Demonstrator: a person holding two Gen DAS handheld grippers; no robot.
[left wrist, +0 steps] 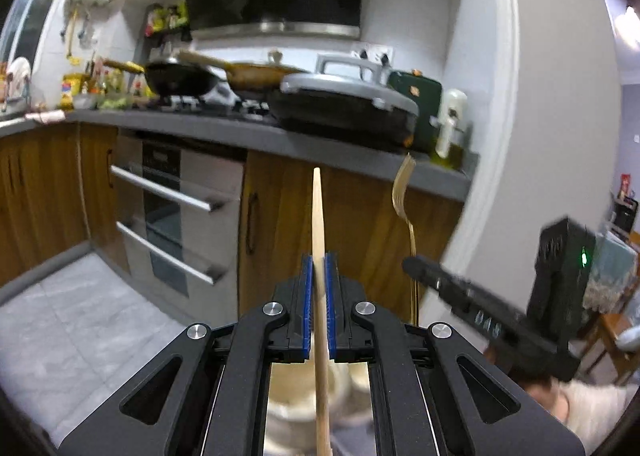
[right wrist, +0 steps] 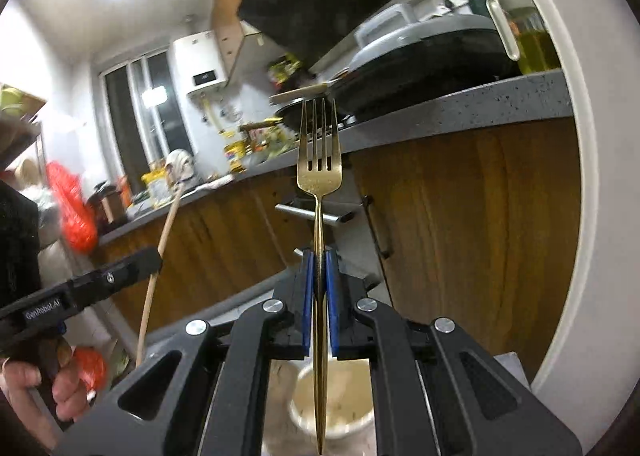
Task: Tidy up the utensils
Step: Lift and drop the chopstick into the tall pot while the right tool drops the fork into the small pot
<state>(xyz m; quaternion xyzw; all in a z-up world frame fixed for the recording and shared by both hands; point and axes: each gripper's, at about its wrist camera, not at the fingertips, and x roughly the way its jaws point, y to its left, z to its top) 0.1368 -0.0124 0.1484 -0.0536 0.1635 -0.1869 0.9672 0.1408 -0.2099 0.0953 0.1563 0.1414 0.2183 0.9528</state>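
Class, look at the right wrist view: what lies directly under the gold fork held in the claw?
Under the gold metal fork, a cream round container sits with its mouth open. The right claw hides its sides; its contents cannot be made out.

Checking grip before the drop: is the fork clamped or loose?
Clamped: right gripper jaws are shut on the gold fork handle, tines up.

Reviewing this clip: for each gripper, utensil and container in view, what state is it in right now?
Left gripper: shut on the wooden utensil.
Wooden utensil: held upright, off any surface.
Right gripper: shut on the fork.
Fork: held upright, tines up, in the air.
White cup: open-topped, below the right gripper; fork handle end over its mouth.
Grey lidded pan: lid closed, on the counter.
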